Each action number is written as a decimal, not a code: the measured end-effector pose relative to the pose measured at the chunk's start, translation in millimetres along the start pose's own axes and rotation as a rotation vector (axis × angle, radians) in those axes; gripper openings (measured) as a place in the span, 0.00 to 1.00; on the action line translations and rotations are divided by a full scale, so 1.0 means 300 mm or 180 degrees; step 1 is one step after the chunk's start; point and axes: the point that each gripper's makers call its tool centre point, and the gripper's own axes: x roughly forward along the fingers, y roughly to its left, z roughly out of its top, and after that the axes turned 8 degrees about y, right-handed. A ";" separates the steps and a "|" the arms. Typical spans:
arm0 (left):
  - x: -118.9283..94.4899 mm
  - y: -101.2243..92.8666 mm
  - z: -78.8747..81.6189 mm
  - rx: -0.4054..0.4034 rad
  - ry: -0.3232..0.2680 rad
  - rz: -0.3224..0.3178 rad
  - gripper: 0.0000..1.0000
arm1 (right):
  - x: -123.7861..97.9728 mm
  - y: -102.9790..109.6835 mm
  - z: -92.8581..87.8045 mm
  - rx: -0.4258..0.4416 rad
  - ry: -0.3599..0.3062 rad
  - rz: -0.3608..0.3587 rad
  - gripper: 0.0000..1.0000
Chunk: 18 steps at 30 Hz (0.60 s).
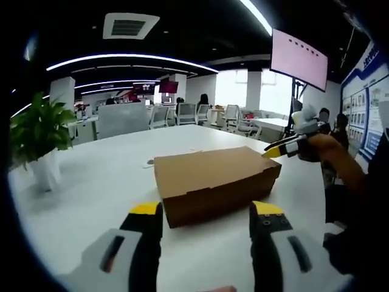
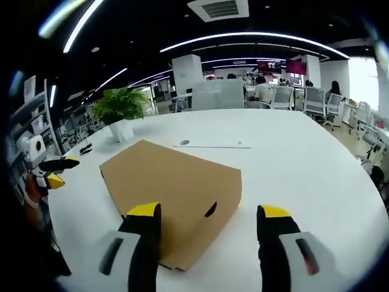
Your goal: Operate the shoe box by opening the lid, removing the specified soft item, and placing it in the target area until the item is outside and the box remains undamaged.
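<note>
A closed, flat brown cardboard shoe box (image 1: 214,180) with a small oval finger hole in one end lies on a white table (image 1: 103,182). Left gripper (image 1: 206,213) and right gripper (image 2: 209,216) hover near it, jaws spread, holding nothing.

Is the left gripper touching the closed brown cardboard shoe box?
Apart. In the left gripper view, the left gripper has open jaws, with white table visible between its yellow tips and the brown cardboard shoe box.
</note>
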 end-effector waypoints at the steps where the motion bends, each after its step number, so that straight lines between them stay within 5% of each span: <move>1: 0.002 -0.004 -0.001 0.0011 0.0009 -0.0008 0.59 | 0.002 -0.004 0.001 0.0015 -0.0002 0.0003 0.64; 18: 0.023 -0.037 -0.019 0.0096 0.0140 -0.0083 0.60 | 0.042 0.000 -0.025 0.0224 0.0069 0.0115 0.63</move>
